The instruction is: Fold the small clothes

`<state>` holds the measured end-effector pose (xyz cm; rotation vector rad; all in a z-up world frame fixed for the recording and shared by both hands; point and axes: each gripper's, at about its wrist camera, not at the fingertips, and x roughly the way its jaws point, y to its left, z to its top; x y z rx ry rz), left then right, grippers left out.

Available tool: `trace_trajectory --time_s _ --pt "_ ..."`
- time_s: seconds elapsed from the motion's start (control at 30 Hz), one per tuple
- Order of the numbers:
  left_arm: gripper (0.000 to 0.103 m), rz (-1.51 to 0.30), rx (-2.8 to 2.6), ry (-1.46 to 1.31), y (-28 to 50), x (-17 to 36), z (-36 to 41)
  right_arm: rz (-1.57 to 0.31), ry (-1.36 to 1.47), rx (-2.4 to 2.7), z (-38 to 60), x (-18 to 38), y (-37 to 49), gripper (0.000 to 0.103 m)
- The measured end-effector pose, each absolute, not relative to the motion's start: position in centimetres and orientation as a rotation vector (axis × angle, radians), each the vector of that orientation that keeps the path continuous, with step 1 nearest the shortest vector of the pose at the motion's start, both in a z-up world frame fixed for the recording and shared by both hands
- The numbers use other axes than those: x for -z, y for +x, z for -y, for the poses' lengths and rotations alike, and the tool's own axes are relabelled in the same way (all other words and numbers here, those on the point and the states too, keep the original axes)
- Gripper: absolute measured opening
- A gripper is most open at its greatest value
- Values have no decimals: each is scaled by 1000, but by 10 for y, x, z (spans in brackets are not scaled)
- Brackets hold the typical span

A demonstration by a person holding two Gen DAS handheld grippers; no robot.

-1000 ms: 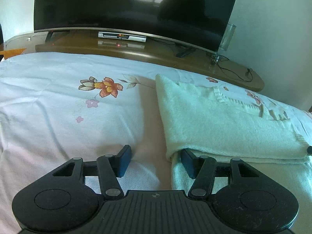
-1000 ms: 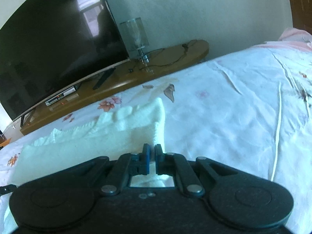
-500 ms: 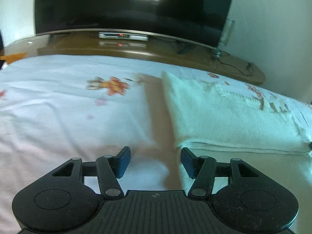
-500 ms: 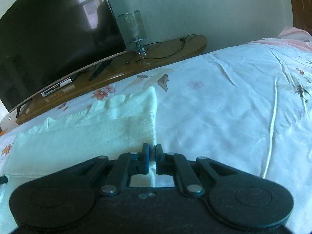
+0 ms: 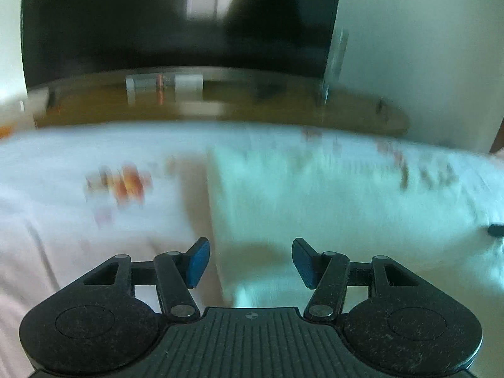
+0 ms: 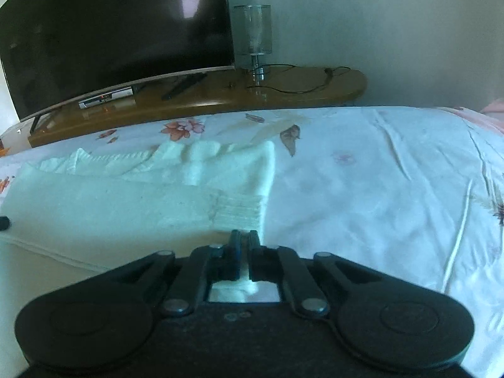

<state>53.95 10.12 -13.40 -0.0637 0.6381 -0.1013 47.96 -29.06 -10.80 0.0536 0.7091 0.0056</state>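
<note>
A pale mint knitted garment point(image 6: 132, 201) lies folded in a long band on the flowered bed sheet point(image 6: 362, 189). My right gripper point(image 6: 243, 242) is shut on the ribbed hem at the garment's near right corner, and white cloth shows between its fingers. In the blurred left wrist view the garment point(image 5: 330, 195) fills the middle and right. My left gripper point(image 5: 250, 261) stands open just above its near left edge, the blue pads point(image 5: 198, 263) pressing on nothing. The right gripper's tip point(image 5: 496, 230) shows at the far right edge.
Beyond the bed runs a curved wooden TV bench point(image 6: 283, 91) with a large dark television point(image 6: 110, 37), a set-top box point(image 6: 105, 98), a remote point(image 6: 182, 85), a glass lamp point(image 6: 253, 31) and cables. Wrinkled sheet point(image 5: 78, 220) stretches to the left of the garment.
My left gripper drew back off the fold, then swung right over the garment's left edge, still open. The right gripper rolled level and kept its hold on the hem.
</note>
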Motion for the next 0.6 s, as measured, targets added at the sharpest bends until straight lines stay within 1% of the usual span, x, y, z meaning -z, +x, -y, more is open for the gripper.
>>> trace_trajectory --time_s 0.07,0.2,0.3,0.33,0.37,0.43,0.6 --pt "58 -601 117 -39 553 123 -101 -660 95 -13 295 99 476 6" --pt "58 -620 149 -10 601 125 -95 -632 92 -26 290 95 495 6" --pt "58 -671 178 1 629 139 -94 -640 90 -63 284 100 516 7" --pt "58 -683 182 9 636 145 -94 -660 79 -69 282 104 524 10" --pt "58 -698 183 11 642 153 -97 -683 65 -70 280 109 529 10" --pt "59 -684 205 2 641 157 -99 -691 23 -65 278 115 530 8" --pt "59 -696 230 -15 641 156 -105 -678 20 -66 283 119 524 8"
